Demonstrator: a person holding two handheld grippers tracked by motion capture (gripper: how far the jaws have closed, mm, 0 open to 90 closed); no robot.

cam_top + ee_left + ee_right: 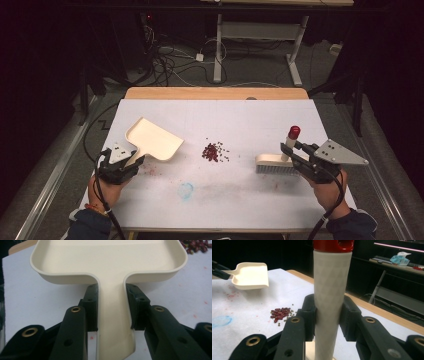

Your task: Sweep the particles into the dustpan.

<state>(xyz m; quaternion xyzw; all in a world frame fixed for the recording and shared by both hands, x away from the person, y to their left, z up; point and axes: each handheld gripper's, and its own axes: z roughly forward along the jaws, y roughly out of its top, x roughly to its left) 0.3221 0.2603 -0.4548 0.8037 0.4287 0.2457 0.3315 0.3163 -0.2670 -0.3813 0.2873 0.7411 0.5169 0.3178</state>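
We find the left gripper [111, 315] clamped on the dustpan [154, 140] handle, the right gripper [327, 315] clamped on the brush [276, 162] handle. The beans [214, 151] lie mid-counter [250, 195] between them. We advise setting the dustpan lip flat beside the beans, then sweeping low.

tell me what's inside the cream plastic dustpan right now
Nothing: the cream plastic dustpan has a bare tray in the left gripper view and in the high view. The pile of dark red beans lies on the white table, apart from it. The dustpan's underside is hidden.
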